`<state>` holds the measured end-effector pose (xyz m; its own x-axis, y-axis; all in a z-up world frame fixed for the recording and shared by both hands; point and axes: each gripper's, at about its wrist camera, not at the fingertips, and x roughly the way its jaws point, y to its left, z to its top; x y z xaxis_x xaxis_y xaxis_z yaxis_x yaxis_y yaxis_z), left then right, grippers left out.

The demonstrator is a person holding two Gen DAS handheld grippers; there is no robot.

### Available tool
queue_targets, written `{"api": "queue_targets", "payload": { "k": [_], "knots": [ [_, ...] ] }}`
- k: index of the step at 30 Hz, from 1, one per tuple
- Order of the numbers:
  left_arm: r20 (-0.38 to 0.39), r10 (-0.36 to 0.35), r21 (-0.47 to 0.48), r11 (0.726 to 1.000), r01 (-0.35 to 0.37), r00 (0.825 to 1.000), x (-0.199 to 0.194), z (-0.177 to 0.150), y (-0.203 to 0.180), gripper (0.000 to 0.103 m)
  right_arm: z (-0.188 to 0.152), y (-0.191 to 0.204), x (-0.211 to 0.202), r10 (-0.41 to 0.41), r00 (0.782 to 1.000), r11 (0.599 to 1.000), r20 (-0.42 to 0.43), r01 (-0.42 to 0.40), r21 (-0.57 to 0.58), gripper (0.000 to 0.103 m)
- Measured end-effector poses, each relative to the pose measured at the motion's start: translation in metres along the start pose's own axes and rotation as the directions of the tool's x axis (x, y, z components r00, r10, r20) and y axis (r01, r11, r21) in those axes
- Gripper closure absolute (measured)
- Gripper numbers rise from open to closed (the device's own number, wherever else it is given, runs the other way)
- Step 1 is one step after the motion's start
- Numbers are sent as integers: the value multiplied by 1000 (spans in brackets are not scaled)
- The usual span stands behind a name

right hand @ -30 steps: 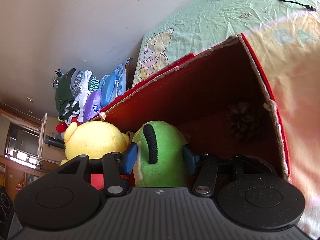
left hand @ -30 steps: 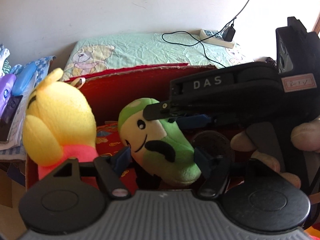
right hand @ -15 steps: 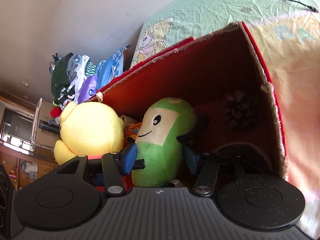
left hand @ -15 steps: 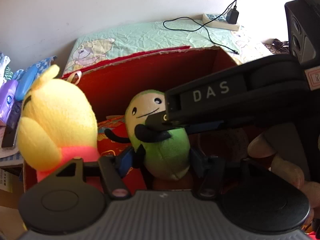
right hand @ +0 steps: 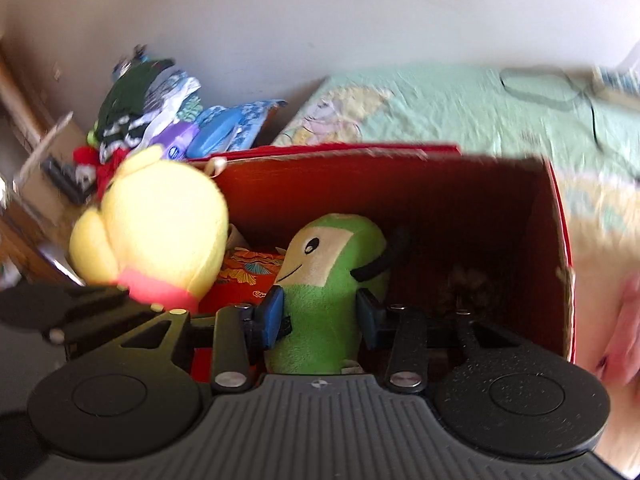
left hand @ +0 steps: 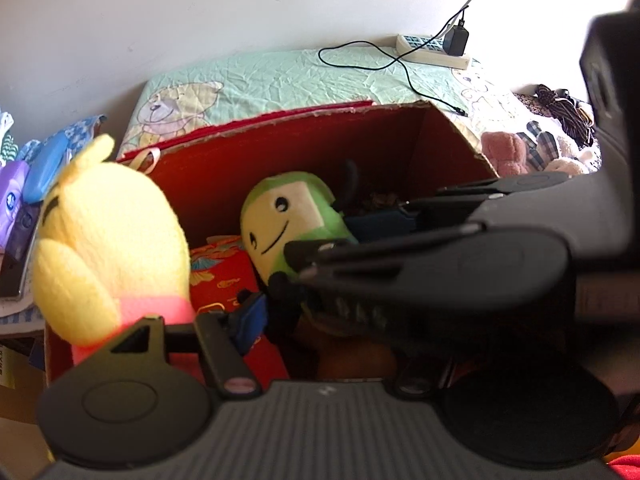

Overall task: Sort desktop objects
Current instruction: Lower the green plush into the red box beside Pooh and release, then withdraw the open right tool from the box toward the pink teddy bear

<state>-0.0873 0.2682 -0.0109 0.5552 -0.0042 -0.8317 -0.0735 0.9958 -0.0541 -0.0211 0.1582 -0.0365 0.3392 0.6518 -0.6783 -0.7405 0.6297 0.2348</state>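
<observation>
A green plush toy (right hand: 332, 280) with a smiling cream face stands upright inside the red cardboard box (right hand: 400, 184). My right gripper (right hand: 320, 316) is shut on its lower body, a blue pad pressed against each side. In the left wrist view the same green plush toy (left hand: 288, 216) shows in the red box (left hand: 280, 160), and the right gripper (left hand: 316, 248) reaches across in front of it. My left gripper (left hand: 328, 316) holds nothing; its left finger (left hand: 250, 316) stands wide and the other is hidden. A yellow plush toy (left hand: 108, 240) leans at the box's left end.
A red patterned packet (left hand: 224, 276) and a dark pine cone (right hand: 464, 284) lie in the box. A mint bear-print sheet (left hand: 280, 76) carries a power strip (left hand: 432, 46) and cable. Packets (left hand: 24, 184) are piled at left; soft toys (left hand: 508, 152) lie at right.
The green plush has turned from tilted to upright and sits lower in the box, still between the right gripper's pads. The right gripper has swung lower across the left view.
</observation>
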Motion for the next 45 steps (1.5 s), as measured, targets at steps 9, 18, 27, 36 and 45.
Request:
{"api": "queue_targets", "payload": {
  "k": [9,18,27,36,45],
  "knots": [
    [-5,32,11,999,-32,999,6,-3,0,33,4,1,-3,18,998,999,57,-16,-39,65],
    [-17,51,20,999,-50,999,14,0,-4,35,3,-17,0,116,993,977,-36,-108,186,54],
    [-3,16,7,1000,-16,1000,1,-2,0,34,-4,-38,-12,151,988,931,-46,-126,343,56],
    [2,15,11,1000,-16,1000,-2,-5,-3,33,-3,-36,1,194,979,916,-60,-159,367,65],
    [26,-7,10,1000,7,1000,-12,-5,-3,31,-7,-52,-19,186,982,899,-24,-161,407,65]
  ]
}}
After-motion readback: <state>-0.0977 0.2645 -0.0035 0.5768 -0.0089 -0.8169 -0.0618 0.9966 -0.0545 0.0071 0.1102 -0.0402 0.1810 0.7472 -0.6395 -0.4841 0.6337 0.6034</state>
